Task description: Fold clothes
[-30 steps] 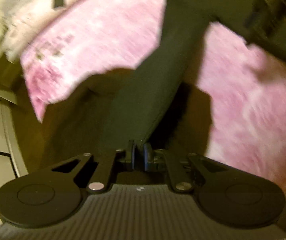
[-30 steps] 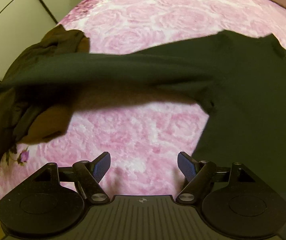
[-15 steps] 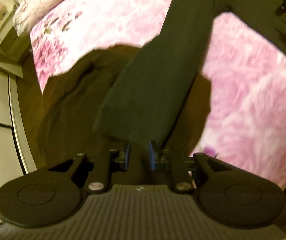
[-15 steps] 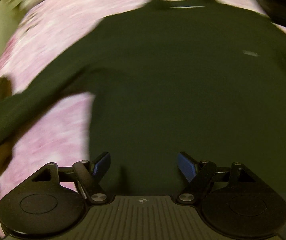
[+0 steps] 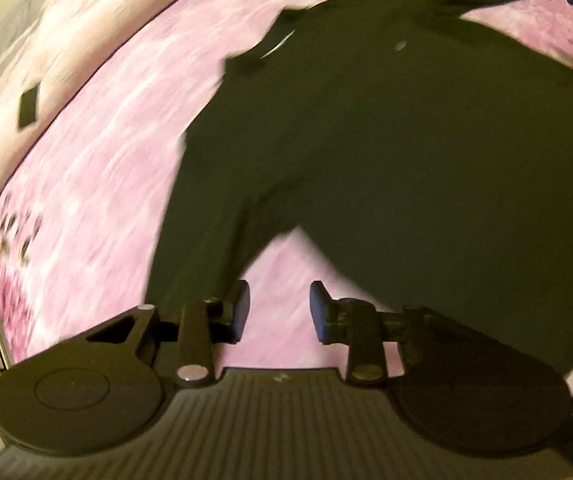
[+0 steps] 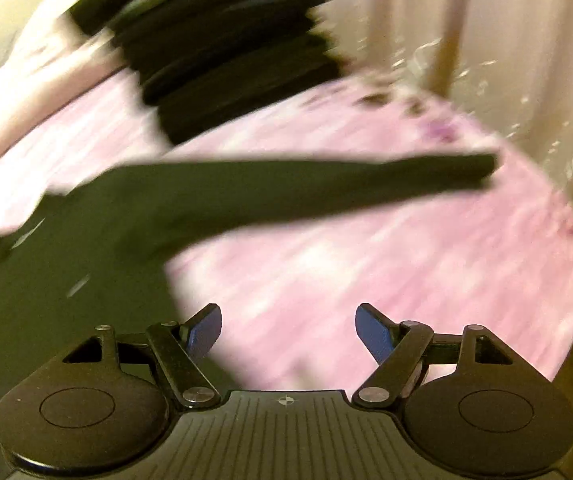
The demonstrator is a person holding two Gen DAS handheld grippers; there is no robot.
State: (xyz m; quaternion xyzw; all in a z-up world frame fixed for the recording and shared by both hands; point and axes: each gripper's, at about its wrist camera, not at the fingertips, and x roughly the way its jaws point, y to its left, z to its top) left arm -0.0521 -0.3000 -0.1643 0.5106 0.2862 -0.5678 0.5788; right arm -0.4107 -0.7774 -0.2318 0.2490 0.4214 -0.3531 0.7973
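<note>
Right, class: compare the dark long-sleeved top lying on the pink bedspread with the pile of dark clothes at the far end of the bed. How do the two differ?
1. The long-sleeved top lies opened out flat, one sleeve stretched sideways; the pile of dark clothes is folded into stacked layers.
2. The top is a single garment; the pile holds several.
3. The top lies nearer the camera; the pile sits farther back.
Shared: both are dark and rest on the pink bedspread.

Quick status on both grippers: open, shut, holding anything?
Left gripper: jaws opening, nothing between them, only pink bedspread behind.
Right gripper: open, empty.
</note>
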